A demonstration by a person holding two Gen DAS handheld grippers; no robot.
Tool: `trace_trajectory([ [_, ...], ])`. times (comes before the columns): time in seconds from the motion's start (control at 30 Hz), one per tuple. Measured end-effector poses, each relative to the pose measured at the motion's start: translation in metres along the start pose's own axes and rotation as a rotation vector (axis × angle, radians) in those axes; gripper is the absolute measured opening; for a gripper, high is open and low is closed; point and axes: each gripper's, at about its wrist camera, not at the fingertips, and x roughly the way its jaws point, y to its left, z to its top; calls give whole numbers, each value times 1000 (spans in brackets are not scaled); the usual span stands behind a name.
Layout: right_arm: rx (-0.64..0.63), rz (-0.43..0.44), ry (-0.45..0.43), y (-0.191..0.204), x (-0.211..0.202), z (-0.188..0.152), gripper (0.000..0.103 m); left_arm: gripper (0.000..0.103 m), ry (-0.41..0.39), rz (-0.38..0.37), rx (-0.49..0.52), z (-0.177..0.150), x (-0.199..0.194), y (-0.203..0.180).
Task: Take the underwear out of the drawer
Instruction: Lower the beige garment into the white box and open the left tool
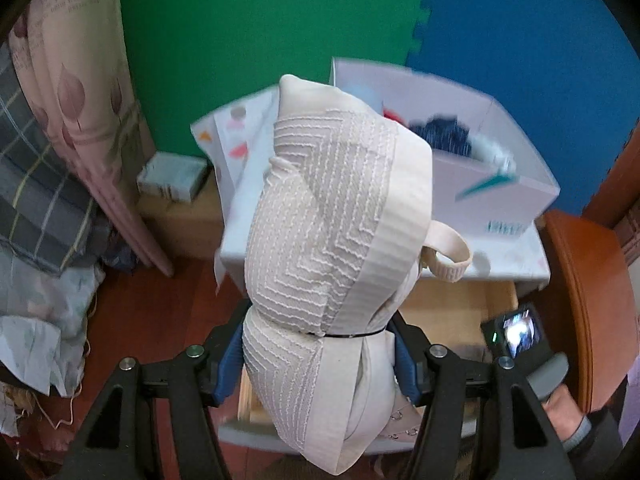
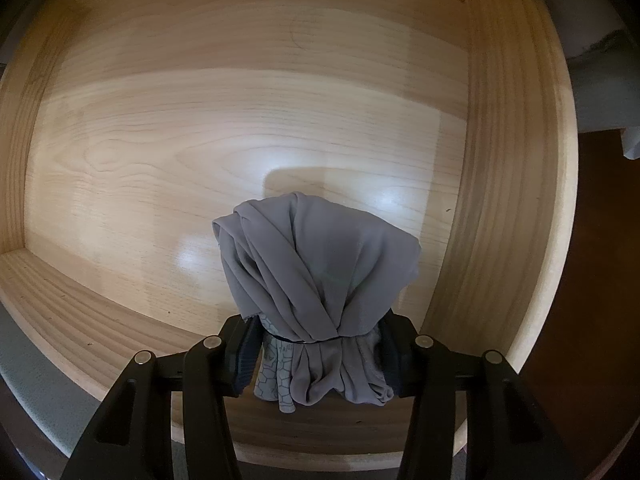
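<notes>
A cream padded bra [image 1: 328, 208] with a zigzag stitched pattern fills the middle of the left wrist view. My left gripper [image 1: 318, 342] is shut on its lower part and holds it up above the open wooden drawer [image 1: 452, 304]. A strap loop [image 1: 448, 256] sticks out to the right. In the right wrist view my right gripper [image 2: 320, 342] is shut on a bunched piece of grey underwear [image 2: 320, 264], low inside the drawer. The light wood bottom [image 2: 240, 120] around it is bare. The other gripper's camera [image 1: 516, 332] and a hand [image 1: 568, 412] show at the right of the left wrist view.
A white box [image 1: 500, 184] with dark clothes stands on the white cabinet top behind the drawer. Green [image 1: 240, 20] and blue [image 1: 520, 20] foam mats cover the wall. Folded bedding [image 1: 48, 160] is piled at the left, and a brown wooden piece of furniture [image 1: 580, 280] stands at the right.
</notes>
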Motion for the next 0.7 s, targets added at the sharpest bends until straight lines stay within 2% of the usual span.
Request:
trace_trajectory([
  [0.17, -1, 5, -3, 0, -1, 0, 45, 63, -100, -2, -7, 31, -16, -2],
  [0.43, -3, 17, -9, -7, 1, -5, 46, 63, -185, 18, 50, 95, -24, -25],
  [0.6, -6, 24, -9, -11, 2, -5, 46, 63, -180, -9, 38, 129, -10, -40],
  [0.7, -3, 33, -12, -13, 1, -5, 46, 63, -176, -14, 43, 138, 2, -44],
])
